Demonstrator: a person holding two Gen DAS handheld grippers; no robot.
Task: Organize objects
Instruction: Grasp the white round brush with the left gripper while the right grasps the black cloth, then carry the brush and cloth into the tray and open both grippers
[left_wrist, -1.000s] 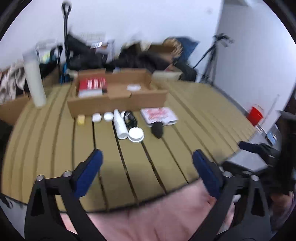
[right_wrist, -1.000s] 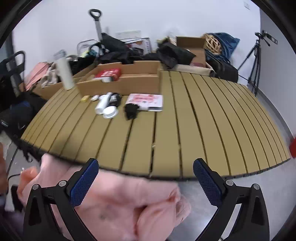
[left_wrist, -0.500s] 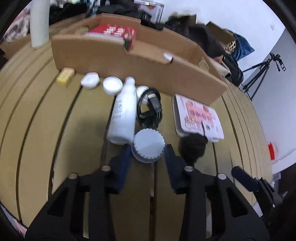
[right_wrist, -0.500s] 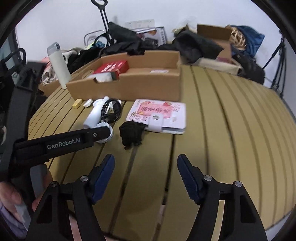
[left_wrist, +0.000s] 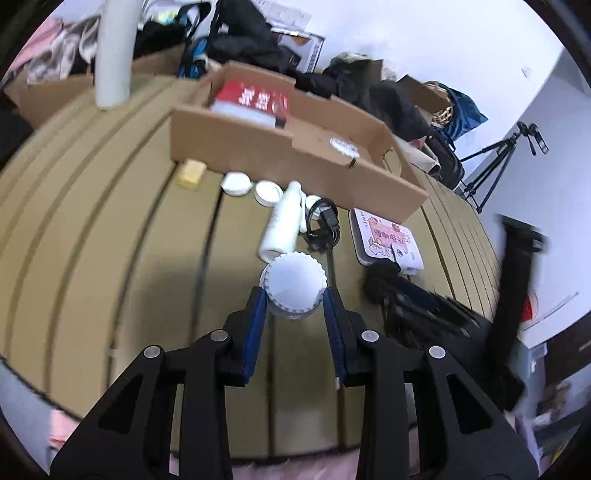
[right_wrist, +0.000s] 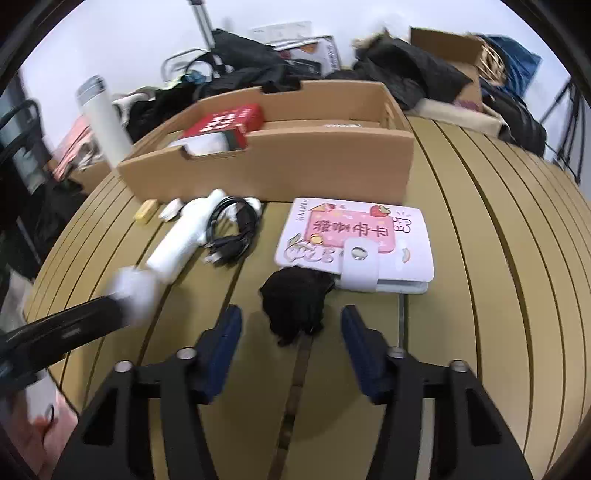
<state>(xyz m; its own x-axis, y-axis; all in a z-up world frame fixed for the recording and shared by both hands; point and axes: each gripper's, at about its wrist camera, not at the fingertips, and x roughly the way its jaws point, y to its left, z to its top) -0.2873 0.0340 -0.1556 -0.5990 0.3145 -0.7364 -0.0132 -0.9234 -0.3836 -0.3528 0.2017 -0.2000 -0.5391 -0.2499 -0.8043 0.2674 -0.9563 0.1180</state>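
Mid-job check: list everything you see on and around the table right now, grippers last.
white-lidded jar: 1, white, between the left gripper's pads
white bottle: 1, lying on the table beyond the jar
black cable: 1, coiled, beside the bottle
small white caps: at least 2, by the box front
yellow block: 1, at the box's left front
pink notebook: 1, flat, right of the cable
black cloth: 1, ahead of the right gripper
cardboard box: 1, brown, open
red package: 1, in the box
white tumbler: 1, upright, left of the box
table: 1, tan, slatted
left gripper: shut on the jar
right gripper: open
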